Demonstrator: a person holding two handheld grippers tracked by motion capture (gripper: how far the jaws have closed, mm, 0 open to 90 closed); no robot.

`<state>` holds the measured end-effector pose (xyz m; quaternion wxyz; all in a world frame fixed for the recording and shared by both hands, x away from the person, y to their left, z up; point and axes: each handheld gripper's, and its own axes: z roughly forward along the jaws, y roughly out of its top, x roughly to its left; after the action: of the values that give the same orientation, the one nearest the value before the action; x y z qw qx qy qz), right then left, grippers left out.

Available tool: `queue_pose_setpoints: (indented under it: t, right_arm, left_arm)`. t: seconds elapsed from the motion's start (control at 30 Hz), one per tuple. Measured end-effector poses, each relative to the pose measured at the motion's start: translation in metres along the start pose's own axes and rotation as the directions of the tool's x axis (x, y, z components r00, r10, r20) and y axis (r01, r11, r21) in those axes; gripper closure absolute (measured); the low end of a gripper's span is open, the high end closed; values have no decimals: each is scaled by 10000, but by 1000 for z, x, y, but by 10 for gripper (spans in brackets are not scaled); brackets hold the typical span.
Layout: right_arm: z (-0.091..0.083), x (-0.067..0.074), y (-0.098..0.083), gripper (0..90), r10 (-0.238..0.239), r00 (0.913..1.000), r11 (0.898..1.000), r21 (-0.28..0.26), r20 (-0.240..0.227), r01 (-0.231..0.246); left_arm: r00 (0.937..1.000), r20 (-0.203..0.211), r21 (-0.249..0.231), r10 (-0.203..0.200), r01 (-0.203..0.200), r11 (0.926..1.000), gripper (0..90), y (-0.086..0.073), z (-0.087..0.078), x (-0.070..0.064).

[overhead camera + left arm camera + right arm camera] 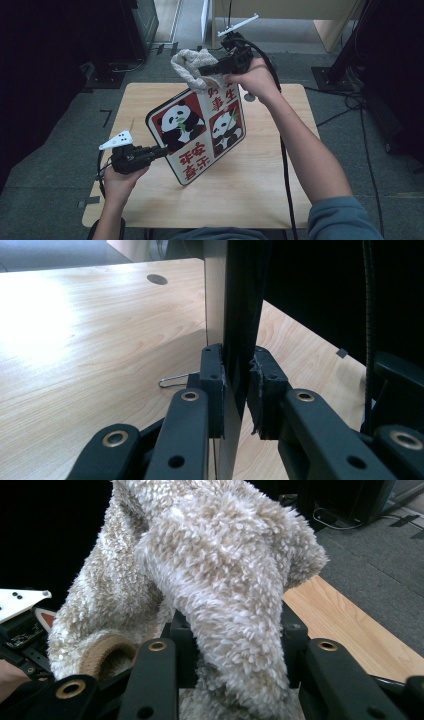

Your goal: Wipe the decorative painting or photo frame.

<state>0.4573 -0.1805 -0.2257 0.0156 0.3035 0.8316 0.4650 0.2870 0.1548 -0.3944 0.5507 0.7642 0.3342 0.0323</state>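
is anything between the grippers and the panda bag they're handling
Nothing visible. The left gripper is already clamped on the panda bag at its side edge, and the right gripper is clamped on its fluffy handle, lifting the bag over the table.

Left tongs (162, 150) and right tongs (207, 70), both clamped.

a light wooden table (260, 170) on grey carpet; a paper clip (175, 380) lies on the table.
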Motion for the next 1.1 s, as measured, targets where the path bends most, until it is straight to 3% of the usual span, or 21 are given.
queue_pose_setpoints:
  t: [0.7, 1.1]
  right_arm:
    - [-16, -13, -2, 646, 234, 9980, 9997, 67, 581, -239]
    - [-27, -28, -5, 649, 514, 9947, 9987, -30, 885, -513]
  left_arm:
    - [10000, 35, 69, 20, -20, 10000, 790, 1, -3, 5]
    - [10000, 2, 16, 18, -18, 10000, 790, 1, -3, 6]
